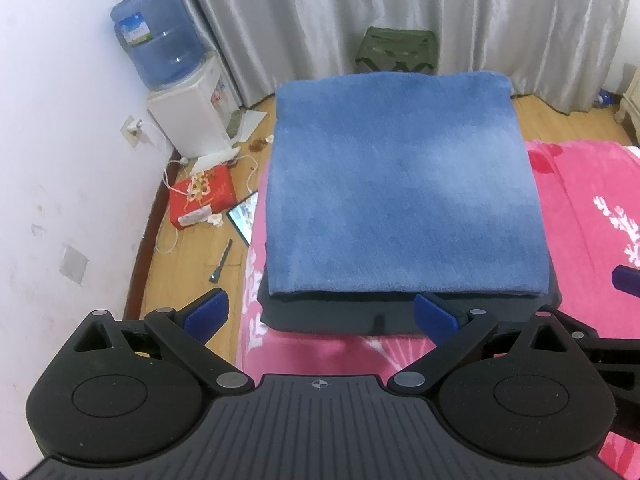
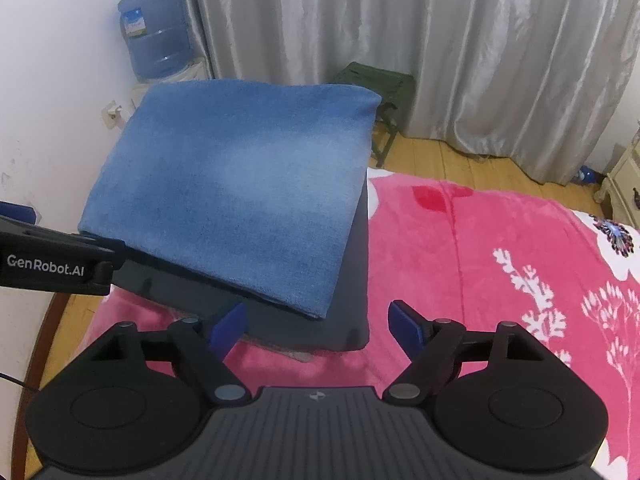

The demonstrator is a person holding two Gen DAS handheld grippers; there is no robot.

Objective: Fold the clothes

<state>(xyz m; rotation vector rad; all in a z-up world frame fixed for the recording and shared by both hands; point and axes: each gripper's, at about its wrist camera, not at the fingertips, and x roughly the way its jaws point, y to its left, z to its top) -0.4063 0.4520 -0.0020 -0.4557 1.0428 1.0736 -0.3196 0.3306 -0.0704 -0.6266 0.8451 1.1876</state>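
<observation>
Both the left gripper (image 1: 320,312) and right gripper (image 2: 318,322) are hanging with jaws spread wide, gripping nothing. Just beyond them a folded blue towel (image 1: 400,200) is lying flat and square on a folded dark garment (image 1: 340,314), at the pink floral blanket's (image 2: 460,260) far-left corner. To its right, bare blanket is stretching away.

Folded towel (image 1: 404,192) lies on top of a folded garment (image 1: 400,318), stack at the bed (image 1: 592,208) corner. Water dispenser (image 1: 188,120) stands on the floor (image 1: 192,256) left of the bed, against the wall. Stool (image 1: 396,50) behind the bed, before the curtain (image 1: 400,0).
</observation>
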